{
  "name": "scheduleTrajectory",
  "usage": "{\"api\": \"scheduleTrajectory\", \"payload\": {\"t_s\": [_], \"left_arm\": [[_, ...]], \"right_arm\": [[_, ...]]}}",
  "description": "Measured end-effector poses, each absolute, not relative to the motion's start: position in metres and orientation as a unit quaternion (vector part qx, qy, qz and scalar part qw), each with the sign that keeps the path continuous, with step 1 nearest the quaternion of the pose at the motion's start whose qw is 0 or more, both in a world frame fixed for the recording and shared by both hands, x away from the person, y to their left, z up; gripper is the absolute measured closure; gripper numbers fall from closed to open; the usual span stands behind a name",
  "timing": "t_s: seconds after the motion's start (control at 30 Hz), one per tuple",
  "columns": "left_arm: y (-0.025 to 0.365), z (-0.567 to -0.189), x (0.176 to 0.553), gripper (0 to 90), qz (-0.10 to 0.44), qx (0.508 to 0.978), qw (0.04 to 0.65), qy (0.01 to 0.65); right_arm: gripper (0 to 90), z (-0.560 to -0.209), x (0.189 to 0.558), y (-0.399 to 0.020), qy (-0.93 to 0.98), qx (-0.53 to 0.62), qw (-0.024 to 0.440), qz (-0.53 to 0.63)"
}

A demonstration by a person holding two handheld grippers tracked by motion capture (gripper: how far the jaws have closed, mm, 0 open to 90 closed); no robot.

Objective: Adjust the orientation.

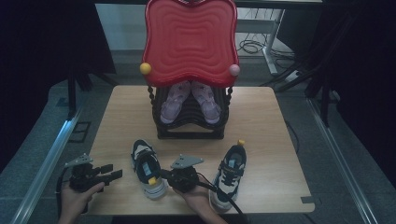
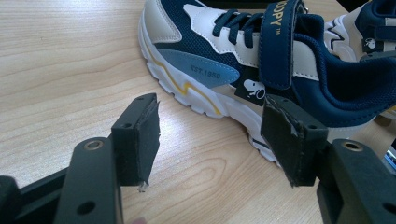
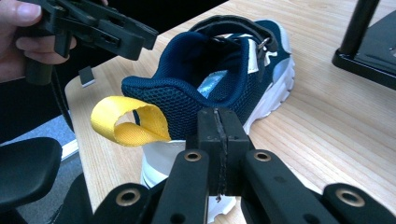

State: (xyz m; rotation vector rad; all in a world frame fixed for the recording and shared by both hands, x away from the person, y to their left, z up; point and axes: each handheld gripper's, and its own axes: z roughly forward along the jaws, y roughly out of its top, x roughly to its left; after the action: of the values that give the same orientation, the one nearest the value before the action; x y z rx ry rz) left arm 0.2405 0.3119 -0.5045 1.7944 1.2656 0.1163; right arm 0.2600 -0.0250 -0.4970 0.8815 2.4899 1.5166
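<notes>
The left sneaker (image 3: 210, 88) looks light and soft; its yellow heel loop (image 3: 128, 122), at nine o'clock from the closed, empty right tongs (image 3: 218, 135), is best pinched. The left tongs (image 2: 210, 135) are held wide.

Past my grippers the pale wooden table (image 1: 261, 121) runs out to a grey carpeted floor (image 1: 32, 154) — dim all round. Black curtains (image 1: 42, 37) hang off to either side of me. Far ahead, beyond the table, a white desk leg (image 1: 270, 46) stands among loose cables (image 1: 252, 45).
</notes>
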Motion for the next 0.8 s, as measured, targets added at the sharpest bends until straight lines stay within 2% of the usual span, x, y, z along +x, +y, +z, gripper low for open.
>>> {"api": "scheduleTrajectory", "payload": {"t_s": [0.8], "left_arm": [[0.324,-0.505,0.24,37.3,0.05,0.717,0.458,0.522]], "right_arm": [[90.0,-0.502,0.253,0.007,0.82,0.251,0.014,0.514]]}}
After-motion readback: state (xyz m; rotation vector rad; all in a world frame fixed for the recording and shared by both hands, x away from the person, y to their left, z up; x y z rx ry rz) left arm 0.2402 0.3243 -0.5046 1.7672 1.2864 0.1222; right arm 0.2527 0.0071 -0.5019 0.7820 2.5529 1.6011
